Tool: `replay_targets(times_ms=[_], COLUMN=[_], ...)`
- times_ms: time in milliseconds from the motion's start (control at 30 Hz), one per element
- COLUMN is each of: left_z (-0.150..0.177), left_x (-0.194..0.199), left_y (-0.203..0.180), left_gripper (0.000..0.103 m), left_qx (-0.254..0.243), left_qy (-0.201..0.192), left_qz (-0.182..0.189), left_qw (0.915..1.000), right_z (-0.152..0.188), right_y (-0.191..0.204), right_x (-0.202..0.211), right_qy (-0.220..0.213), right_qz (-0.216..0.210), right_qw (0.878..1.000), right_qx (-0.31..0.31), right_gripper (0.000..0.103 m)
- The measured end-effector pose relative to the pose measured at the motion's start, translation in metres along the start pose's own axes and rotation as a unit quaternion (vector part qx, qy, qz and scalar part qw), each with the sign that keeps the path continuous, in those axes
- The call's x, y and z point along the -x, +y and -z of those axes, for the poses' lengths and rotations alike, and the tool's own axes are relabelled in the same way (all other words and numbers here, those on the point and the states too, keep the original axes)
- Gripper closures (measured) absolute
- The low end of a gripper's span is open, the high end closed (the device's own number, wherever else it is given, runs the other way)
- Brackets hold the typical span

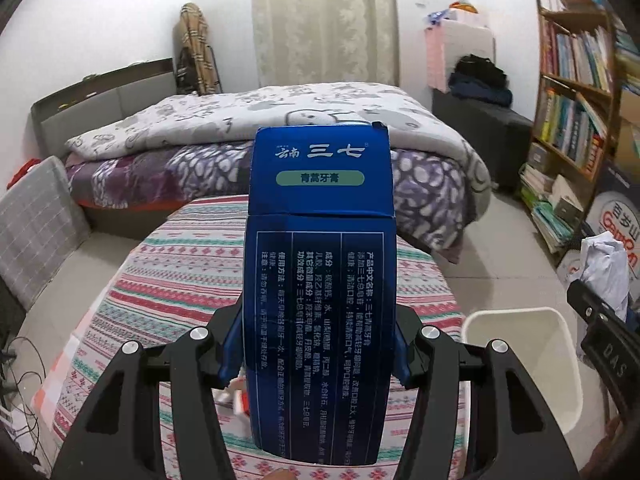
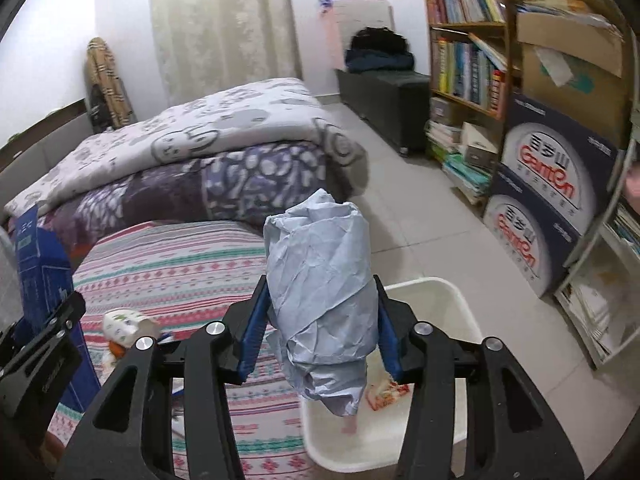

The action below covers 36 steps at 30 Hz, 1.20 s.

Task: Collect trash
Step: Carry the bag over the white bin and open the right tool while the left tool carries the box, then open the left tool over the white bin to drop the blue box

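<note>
Left gripper (image 1: 318,354): raised over the striped table (image 1: 168,280); blue toothpaste box (image 1: 320,264) is pinched upright between the fingers.
Right gripper (image 2: 320,330): crumpled paper wad (image 2: 322,276) is clamped between the fingers, above the white bin (image 2: 448,300).

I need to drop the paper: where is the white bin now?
The white bin stands on the floor by the striped table's right edge, directly below the crumpled paper in the right gripper.
</note>
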State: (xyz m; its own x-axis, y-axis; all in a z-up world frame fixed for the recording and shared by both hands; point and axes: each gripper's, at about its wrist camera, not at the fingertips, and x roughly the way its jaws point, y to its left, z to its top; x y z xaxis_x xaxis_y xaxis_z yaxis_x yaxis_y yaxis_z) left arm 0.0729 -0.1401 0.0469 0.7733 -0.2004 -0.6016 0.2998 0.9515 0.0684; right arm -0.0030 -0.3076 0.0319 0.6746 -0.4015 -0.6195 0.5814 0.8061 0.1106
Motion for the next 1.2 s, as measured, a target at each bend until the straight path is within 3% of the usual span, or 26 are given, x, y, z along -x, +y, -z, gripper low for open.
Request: replay_targets(times_ms=[67,133,333,700,1067,1133,1200], left_z=[0.0,0.0,0.005,0.014,0.03,0.032,0.032], left_x=[0.0,0.001,0.002,0.004,0.004,0.003,0.003], left_y=[-0.009,-0.02,-0.049,-0.103,-0.147,-0.149,-0.149], left_gripper=[0.047,0.047,0.047,0.047,0.046,0.032,0.03], left_qx=[-0.006,-0.013,-0.036,-0.08,-0.128,-0.126,-0.121], left_qy=[-0.001,-0.001,0.0,0.007,0.034,0.044,0.053], left_qz=[0.006,0.013,0.032,0.067,0.128,0.143,0.157], left_qw=[1.0,0.9998,0.9988,0.9945,0.983,0.9807,0.9787], right_z=[-0.001,-0.002,-0.006,-0.008,-0.009,-0.008,-0.009], right_y=[-0.014,-0.026,-0.061,-0.107,-0.14,-0.143,-0.144], right_x=[-0.002,-0.002,0.004,0.015,0.021,0.021,0.019], right_qy=[0.007,0.007,-0.004,-0.018,-0.018,-0.016,-0.014], right_qz=[0.013,0.027,0.058,0.091,0.109,0.111,0.112], right_qw=[1.0,0.999,0.996,0.99,0.982,0.981,0.98], right_qx=[-0.015,-0.03,-0.067,-0.11,-0.154,-0.16,-0.163], right_gripper=[0.049,0.034,0.021,0.013,0.011,0.011,0.011])
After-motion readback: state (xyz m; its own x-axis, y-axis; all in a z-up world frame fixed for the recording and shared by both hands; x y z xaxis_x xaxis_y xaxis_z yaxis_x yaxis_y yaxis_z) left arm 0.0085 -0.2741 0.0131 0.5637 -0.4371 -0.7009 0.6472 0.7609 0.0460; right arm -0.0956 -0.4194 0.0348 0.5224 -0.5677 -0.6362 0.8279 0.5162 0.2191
